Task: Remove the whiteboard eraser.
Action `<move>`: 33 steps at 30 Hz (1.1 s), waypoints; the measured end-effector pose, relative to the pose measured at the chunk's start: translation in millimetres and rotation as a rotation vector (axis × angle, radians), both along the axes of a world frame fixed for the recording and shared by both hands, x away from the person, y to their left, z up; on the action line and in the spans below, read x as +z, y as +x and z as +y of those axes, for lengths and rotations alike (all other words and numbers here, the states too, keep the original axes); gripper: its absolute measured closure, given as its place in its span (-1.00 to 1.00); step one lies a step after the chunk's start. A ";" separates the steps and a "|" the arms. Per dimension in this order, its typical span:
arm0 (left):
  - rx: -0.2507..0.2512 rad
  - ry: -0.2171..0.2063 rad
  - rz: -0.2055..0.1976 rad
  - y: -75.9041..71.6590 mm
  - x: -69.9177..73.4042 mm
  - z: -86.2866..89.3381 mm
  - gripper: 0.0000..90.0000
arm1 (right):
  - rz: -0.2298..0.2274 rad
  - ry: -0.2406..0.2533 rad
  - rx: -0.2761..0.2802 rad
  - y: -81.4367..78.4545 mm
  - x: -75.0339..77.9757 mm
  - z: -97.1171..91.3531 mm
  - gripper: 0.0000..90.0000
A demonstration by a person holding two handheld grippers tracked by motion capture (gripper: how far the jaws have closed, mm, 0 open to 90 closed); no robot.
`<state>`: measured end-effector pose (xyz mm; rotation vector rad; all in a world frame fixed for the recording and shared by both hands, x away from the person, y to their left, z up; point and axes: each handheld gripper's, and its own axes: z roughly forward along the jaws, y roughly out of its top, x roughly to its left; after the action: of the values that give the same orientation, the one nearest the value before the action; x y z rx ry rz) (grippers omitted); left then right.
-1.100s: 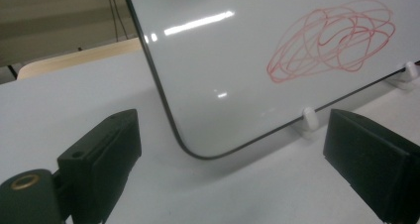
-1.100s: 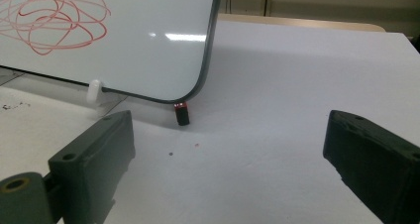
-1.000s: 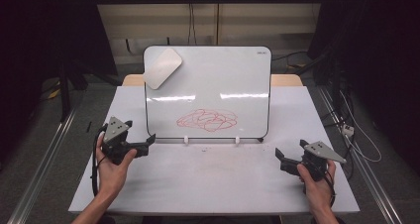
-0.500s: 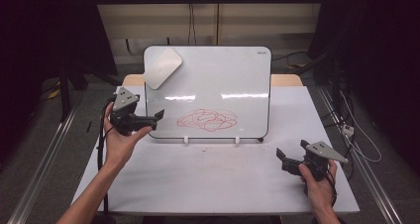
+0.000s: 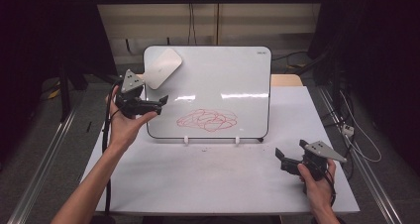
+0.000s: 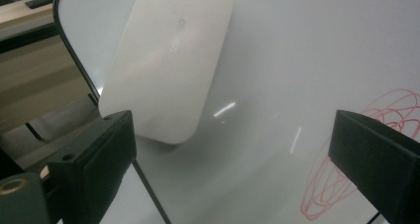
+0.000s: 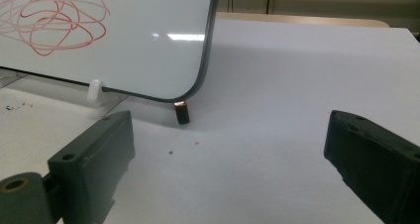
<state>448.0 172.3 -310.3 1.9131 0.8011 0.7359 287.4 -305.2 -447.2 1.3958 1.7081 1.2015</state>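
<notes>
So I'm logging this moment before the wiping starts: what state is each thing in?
Whiteboard: propped upright, red scribble unwiped.
Eraser: stuck on the board's top left corner, untouched.
Left hand-held gripper: open, empty, raised near the eraser.
Right hand-held gripper: open, empty, low over the table.

Overhead glare streaks the whiteboard; surroundings dark, close views soft.

Camera positions: one overhead, two gripper-mounted.
High view is looking forward and down over the table; both gripper views are facing the whiteboard up close, sharing its red scribble.
</notes>
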 end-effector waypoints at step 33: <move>0.036 0.220 -0.105 49.6 27.6 -26.8 -0.64 | 0.000 -0.002 0.035 4.7 0.9 7.8 -0.88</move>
<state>497.6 145.5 -282.8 2.0396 0.7149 0.9723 292.1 -297.4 -446.3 1.3697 1.7395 1.2189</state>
